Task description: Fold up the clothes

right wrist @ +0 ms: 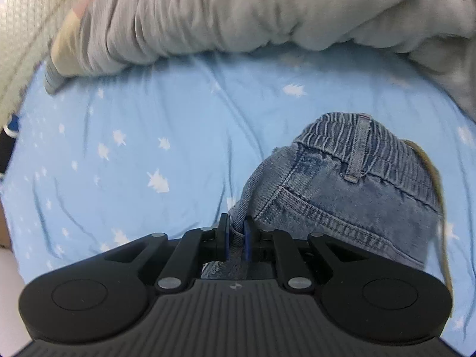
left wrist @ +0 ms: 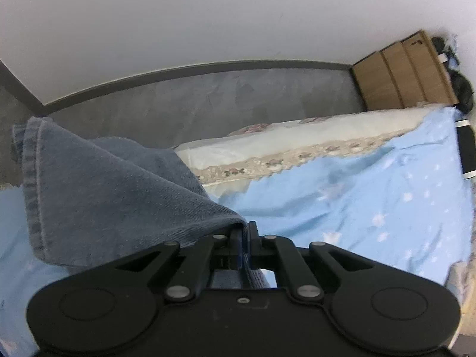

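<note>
Left wrist view is showing the left gripper [left wrist: 241, 239] with its jaws clenching a hemmed end of the denim jeans [left wrist: 98, 190], the cloth draping off to the left above the blue star-print bedsheet [left wrist: 372, 196]. Beyond the bed, a cream lace-edged cover [left wrist: 297, 142], grey floor [left wrist: 178, 101] and wooden cabinet [left wrist: 404, 71] are showing. Right wrist view is showing the right gripper [right wrist: 236, 235] with its jaws pinching a bunched fold near the elastic waistband [right wrist: 366, 145]; a grey quilt [right wrist: 238, 9] is lying across the far side.

The denim is looking fairly heavy and floppy, yet grippy, so seams, hem and waistband seem the surest places to hold. The stretch of jeans between the two grippers is falling outside both views, so whether the garment is hanging free or touching the bed is hard to tell. Dark objects by the cabinet are too blurred to identify.
</note>
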`<state>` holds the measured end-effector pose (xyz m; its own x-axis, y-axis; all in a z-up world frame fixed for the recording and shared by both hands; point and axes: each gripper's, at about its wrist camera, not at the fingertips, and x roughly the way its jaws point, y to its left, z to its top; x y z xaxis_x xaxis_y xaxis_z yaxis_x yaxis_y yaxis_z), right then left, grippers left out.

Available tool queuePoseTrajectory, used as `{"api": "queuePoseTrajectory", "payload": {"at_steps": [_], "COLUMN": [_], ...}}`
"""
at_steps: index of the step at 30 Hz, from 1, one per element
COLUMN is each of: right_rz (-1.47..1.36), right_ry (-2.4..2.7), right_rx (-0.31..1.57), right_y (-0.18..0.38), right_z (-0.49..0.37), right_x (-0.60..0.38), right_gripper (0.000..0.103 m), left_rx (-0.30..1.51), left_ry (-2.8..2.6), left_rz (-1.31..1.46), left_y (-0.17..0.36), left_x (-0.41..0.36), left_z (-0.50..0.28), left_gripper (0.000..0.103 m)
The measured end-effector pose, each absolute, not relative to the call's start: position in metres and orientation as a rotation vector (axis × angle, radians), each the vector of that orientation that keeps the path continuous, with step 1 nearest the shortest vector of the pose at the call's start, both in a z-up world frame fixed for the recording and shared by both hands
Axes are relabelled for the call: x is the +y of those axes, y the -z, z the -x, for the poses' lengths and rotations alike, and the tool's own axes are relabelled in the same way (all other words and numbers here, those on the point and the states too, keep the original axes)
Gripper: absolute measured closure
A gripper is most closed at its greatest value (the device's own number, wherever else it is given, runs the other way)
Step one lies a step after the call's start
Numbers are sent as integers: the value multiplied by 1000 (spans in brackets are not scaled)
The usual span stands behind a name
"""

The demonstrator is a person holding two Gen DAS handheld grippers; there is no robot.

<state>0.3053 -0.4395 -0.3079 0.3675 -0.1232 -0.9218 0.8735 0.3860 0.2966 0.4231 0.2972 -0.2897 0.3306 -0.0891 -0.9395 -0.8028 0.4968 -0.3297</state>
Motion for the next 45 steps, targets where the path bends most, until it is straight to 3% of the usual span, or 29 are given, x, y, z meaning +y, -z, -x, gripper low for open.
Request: {"api": "queuePoseTrajectory", "payload": {"at_steps": [5,7,10,11,12,38,45], "right_rz": [-829,-801,-785,-781,-766,-540,-511], "right_ry": [755,732,686,665,649,394,383], "right_rx": [1062,1076,1076,1073,1076,1229,1209], "right_y": [330,330,323,319,315,256,239], "right_z": [-330,-333,-336,-336,-336,-257,-248], "right_x": [-435,-433,-431,-429,-426,-268,-260], "right_gripper": [90,86,67,59,58,58,58], "left_rx": [1190,1189,1185,1179,1175,1190,1048], "left_ry": [-577,-564,-536,-526,-510,-543,-596], "left_rz": [928,947,952,940,932,1098,1292], "left_y": [312,315,313,310,307,295,306], "left_x": [294,295,295,295,296,333,365], "left_z": [-432,-432,-432,-430,-428,-308,-257], "left_gripper": [95,81,59,59,59,53,45]}}
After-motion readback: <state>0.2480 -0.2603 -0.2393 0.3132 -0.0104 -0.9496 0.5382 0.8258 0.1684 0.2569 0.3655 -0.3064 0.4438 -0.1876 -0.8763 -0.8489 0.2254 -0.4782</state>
